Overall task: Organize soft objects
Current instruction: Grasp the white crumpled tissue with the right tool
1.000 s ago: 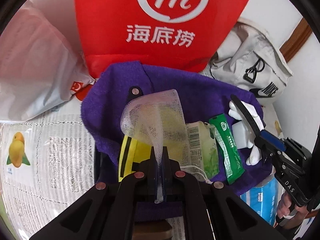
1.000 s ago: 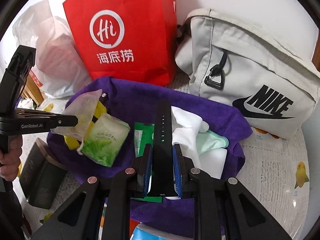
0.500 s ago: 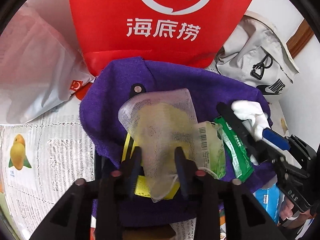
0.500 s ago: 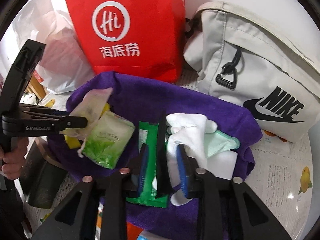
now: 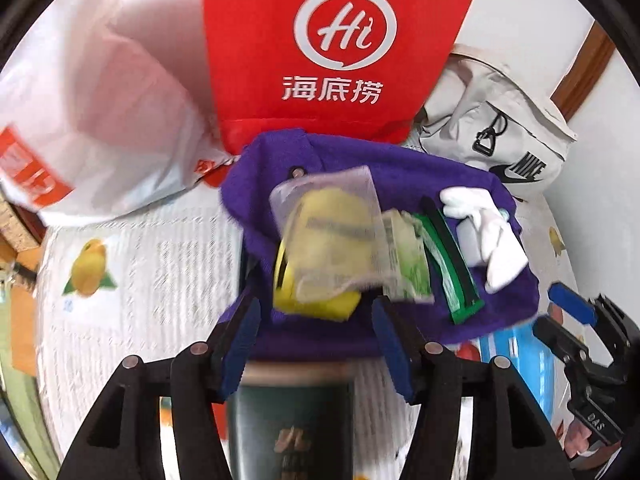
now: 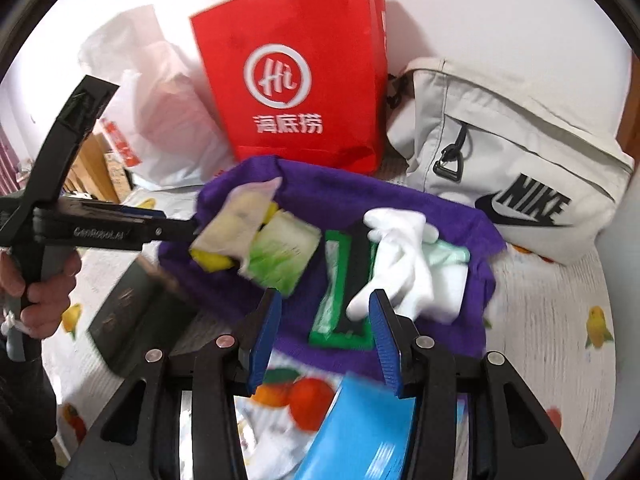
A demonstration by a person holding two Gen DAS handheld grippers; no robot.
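A purple towel [image 5: 404,184] [image 6: 336,192] lies on the table with soft items on it. A mesh pouch [image 5: 328,232] [image 6: 236,220] rests over a yellow item [image 5: 316,304]. Beside it lie a green tissue pack [image 5: 408,264] [image 6: 284,256], a green sachet [image 6: 332,292], a black strip [image 5: 448,248] [image 6: 356,276] and a white glove [image 5: 492,236] [image 6: 400,256]. My left gripper [image 5: 316,344] is open and empty, just short of the pouch. My right gripper [image 6: 324,336] is open and empty, over the towel's near edge by the sachet and strip.
A red paper bag [image 5: 340,48] [image 6: 296,80] stands behind the towel, a white plastic bag [image 5: 100,120] to its left, a grey Nike bag [image 6: 516,160] to its right. A dark box [image 5: 292,424] [image 6: 132,304] and a blue pack [image 6: 360,432] lie near me.
Both grippers opened and pulled back. The left let go of the mesh pouch, the right let go of the black strip; both now lie on the towel.
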